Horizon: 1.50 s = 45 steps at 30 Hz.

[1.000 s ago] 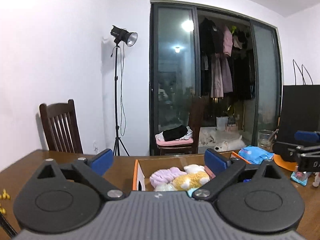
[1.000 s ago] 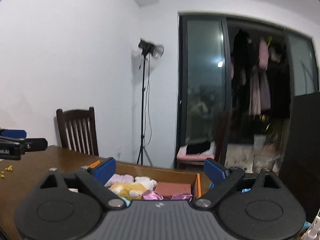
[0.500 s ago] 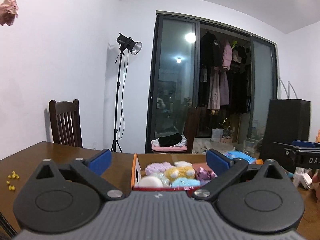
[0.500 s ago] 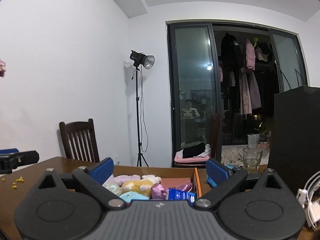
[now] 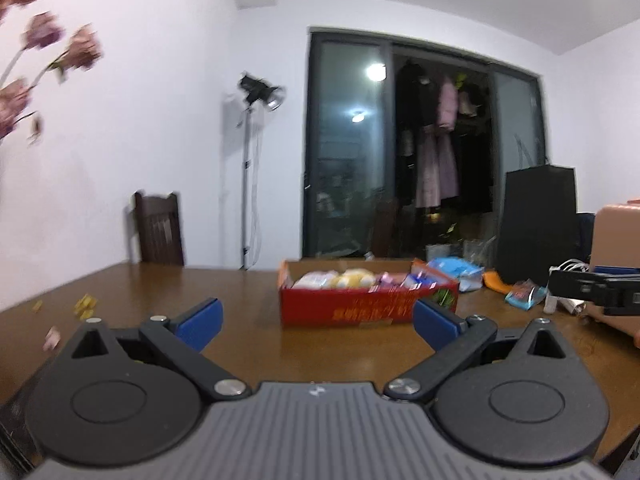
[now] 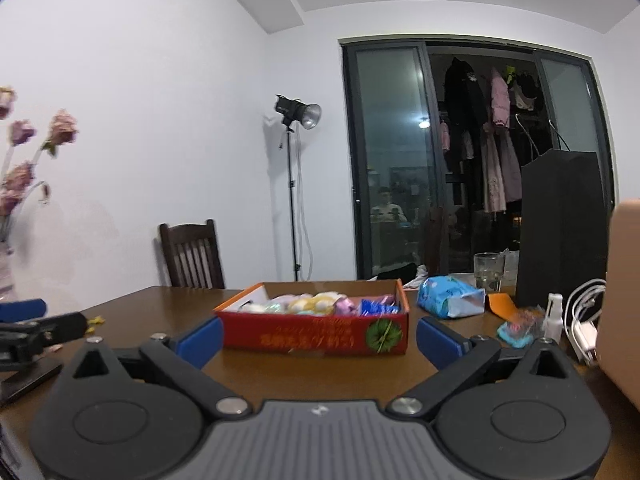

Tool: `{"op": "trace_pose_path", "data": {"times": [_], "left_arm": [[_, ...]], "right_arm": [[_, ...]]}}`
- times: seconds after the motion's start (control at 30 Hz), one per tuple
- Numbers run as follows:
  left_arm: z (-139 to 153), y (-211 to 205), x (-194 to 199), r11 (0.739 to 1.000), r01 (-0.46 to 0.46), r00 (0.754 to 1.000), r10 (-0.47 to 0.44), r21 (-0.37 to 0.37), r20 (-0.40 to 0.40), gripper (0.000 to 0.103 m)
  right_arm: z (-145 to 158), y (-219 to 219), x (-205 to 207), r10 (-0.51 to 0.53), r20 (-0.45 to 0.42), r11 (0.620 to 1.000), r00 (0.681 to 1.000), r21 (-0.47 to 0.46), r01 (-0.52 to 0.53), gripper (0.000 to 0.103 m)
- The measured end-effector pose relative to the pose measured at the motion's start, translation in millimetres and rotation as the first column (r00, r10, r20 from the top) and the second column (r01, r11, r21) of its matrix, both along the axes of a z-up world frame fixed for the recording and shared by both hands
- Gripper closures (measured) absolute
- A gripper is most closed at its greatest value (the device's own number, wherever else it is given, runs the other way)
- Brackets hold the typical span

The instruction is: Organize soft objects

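Observation:
A red cardboard box [image 5: 368,308] [image 6: 316,336] stands on the brown table [image 5: 248,344], filled with soft toys [image 6: 312,304] in white, yellow and pink, plus small packets. My left gripper [image 5: 316,322] is open and empty, a little in front of the box. My right gripper [image 6: 318,338] is open and empty, also just short of the box. The right gripper shows at the right edge of the left wrist view [image 5: 592,288]; the left gripper shows at the left edge of the right wrist view [image 6: 36,328].
A blue tissue pack [image 6: 450,300], a glass [image 6: 487,270], a tall black bag [image 6: 560,232], a small spray bottle [image 6: 554,320], white cables [image 6: 584,320] and a tan box [image 6: 624,304] lie right. Yellow bits [image 5: 84,306], dried flowers [image 6: 24,152] and a chair [image 6: 192,254] lie left.
Both grippers have pulled back and away from the box; it now sits farther ahead with its red front wall in view. Both stay open and empty.

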<state>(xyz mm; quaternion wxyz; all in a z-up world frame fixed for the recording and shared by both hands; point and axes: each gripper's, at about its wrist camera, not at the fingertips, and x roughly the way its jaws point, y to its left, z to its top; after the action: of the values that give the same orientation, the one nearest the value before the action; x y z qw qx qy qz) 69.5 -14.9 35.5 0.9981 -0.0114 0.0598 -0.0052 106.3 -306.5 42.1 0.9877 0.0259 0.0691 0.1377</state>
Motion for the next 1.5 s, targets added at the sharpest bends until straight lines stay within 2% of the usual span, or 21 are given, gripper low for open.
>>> {"op": "trace_pose_path", "data": {"times": [0.1,0.2,0.3,0.47,0.73,1.5], "left_arm": [[-11.9,0.2,-25.4,0.999,-0.022,1.000,0.022,-0.045,-0.007,0.000],[-22.5,-3.9,-45.8,0.999,-0.050,0.999,0.050,-0.004,-0.004,0.000],[-29.4,-6.1,-55.4,0.998,-0.062,0.998,0.062,0.032,-0.005,0.000],[-22.2,3.1,-50.6,0.996,-0.085,0.996,0.085,-0.012,0.001,0.000],[-21.7,-6.4,-51.3,0.999,-0.043,0.999,0.043,0.012,0.000,0.000],[-22.4,-4.8,-48.9,1.000,-0.024,1.000,0.024,0.008,-0.020,0.000]], "right_arm": [[-16.6,3.0,-35.4,0.003,-0.011,1.000,1.000,0.021,-0.003,0.000],[-34.6,8.1,-65.4,0.004,-0.027,1.000,1.000,0.021,-0.004,0.000],[-48.3,8.8,-81.8,-0.004,-0.047,0.998,0.999,0.062,0.006,0.000],[-53.2,18.3,-85.5,0.006,-0.056,0.999,0.998,0.032,-0.005,0.000],[-47.0,17.9,-82.5,-0.005,-0.045,0.999,0.999,0.032,0.006,0.000],[-47.8,16.4,-80.6,0.005,-0.054,0.999,0.999,0.033,-0.003,0.000]]}}
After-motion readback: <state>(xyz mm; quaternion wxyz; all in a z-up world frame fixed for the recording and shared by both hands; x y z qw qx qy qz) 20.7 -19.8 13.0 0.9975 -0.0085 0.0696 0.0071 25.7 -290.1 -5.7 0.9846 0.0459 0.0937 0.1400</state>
